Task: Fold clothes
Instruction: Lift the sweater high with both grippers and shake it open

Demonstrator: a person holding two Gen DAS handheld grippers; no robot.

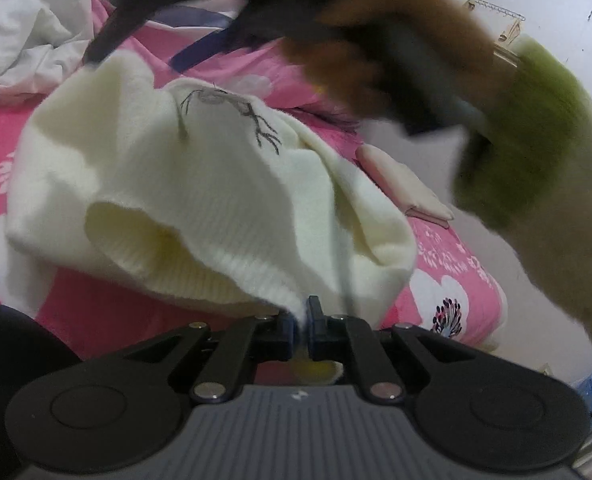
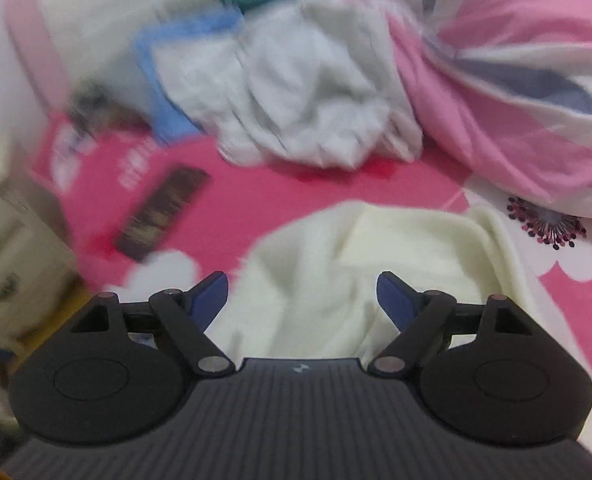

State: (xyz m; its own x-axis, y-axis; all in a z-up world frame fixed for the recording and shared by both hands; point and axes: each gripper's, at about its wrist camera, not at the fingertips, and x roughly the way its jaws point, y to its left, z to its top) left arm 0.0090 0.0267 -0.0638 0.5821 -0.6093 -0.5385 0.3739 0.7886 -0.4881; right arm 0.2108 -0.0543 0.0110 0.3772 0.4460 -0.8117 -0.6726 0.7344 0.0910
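No container shows in either view; everything lies loose on a pink flowered sheet (image 1: 96,312).

The right wrist view is smeared by motion blur. A dark flat object (image 2: 162,212) on the sheet cannot be identified, and a blue-edged shape (image 2: 168,80) behind it is too blurred to name. A crumpled white cloth (image 2: 307,100) lies further back, beside a pink-and-white quilt (image 2: 515,92). In the left wrist view, a hand (image 1: 375,52) in a green sleeve (image 1: 535,132) holds a dark, blurred device across the top of the frame; its outline is cut off by the edge.

The cream sweater (image 1: 200,192) is heaped on the sheet, with a thin grey embroidered line design on top. The left gripper (image 1: 303,328) is closed tight on the sweater's ribbed edge, the knit pinched between its blue pads. The right gripper (image 2: 301,292) is spread wide and holds nothing; the sweater (image 2: 335,280) lies beneath and between its fingers (image 2: 210,292), though contact cannot be judged.
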